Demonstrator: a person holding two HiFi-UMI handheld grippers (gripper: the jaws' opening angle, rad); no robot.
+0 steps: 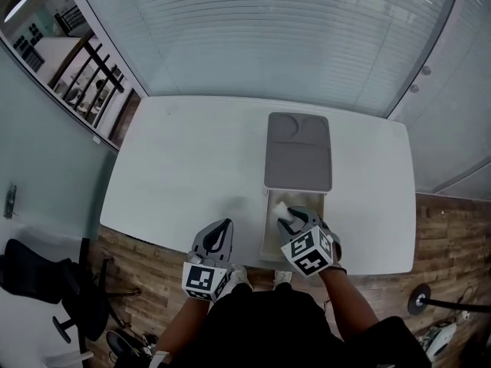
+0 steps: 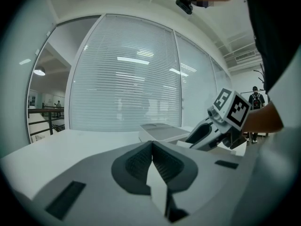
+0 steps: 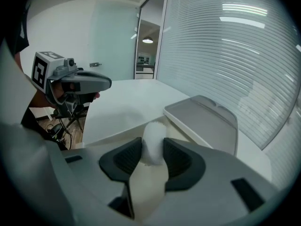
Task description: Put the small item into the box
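Note:
My right gripper [image 1: 288, 221] is shut on a small white fluffy item [image 1: 281, 208], holding it just above the open beige box [image 1: 268, 236] at the table's near edge. In the right gripper view the white item [image 3: 153, 142] is pinched between the two dark pads, with the box's inside [image 3: 143, 185] below it. The box's grey lid [image 1: 299, 152] lies flat just beyond the box. My left gripper [image 1: 223, 227] hovers over the table's front edge left of the box, its jaws shut [image 2: 151, 147] with nothing between them.
The white table [image 1: 184, 159] stands against a glass wall with blinds [image 1: 268, 29]. A black office chair [image 1: 46, 282] stands on the wooden floor at the lower left. The person's body is close behind the near table edge.

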